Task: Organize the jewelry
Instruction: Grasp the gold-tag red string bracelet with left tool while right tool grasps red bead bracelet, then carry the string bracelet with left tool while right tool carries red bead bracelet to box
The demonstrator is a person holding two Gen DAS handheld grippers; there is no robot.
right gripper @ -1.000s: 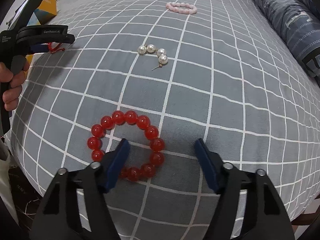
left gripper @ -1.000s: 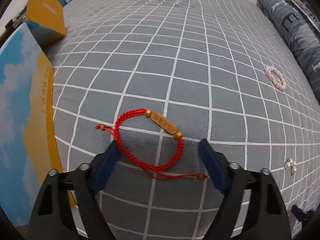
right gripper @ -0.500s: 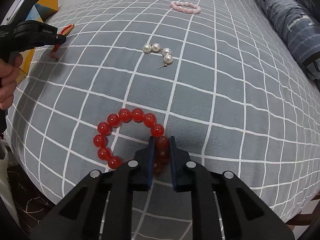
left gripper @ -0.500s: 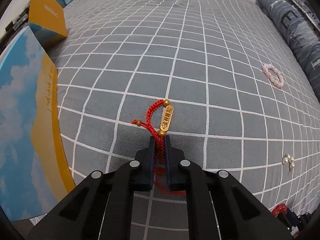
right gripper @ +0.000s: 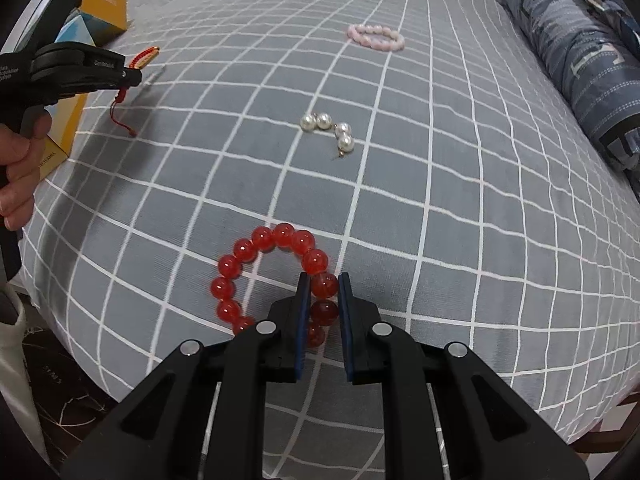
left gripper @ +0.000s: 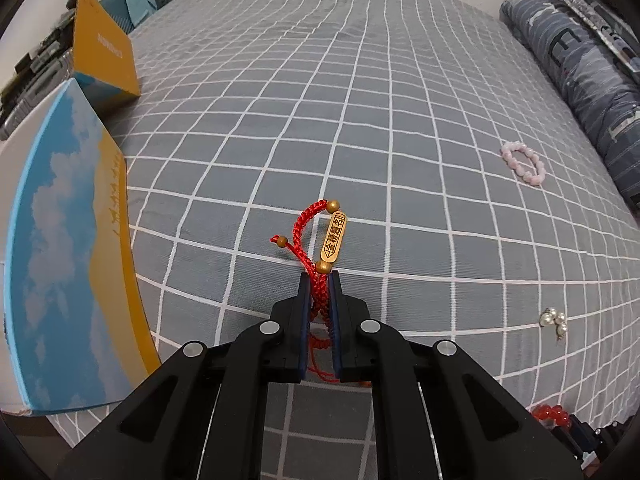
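Observation:
My left gripper is shut on a red cord bracelet with a gold plate and holds it above the grey checked bed; it also shows in the right wrist view, its cord tail hanging down. My right gripper is shut on a red bead bracelet, which hangs lifted off the bed near the front edge. A pearl earring pair lies mid-bed, also in the left wrist view. A pink bead bracelet lies farther back, also in the left wrist view.
A blue-and-yellow box lies at the bed's left edge, with an upright orange lid or box behind it. A folded dark blue quilt runs along the right side. The bed's front edge drops off close below my right gripper.
Both grippers went from open around their bracelets to shut on them. Both bracelets have since been lifted off the bed.

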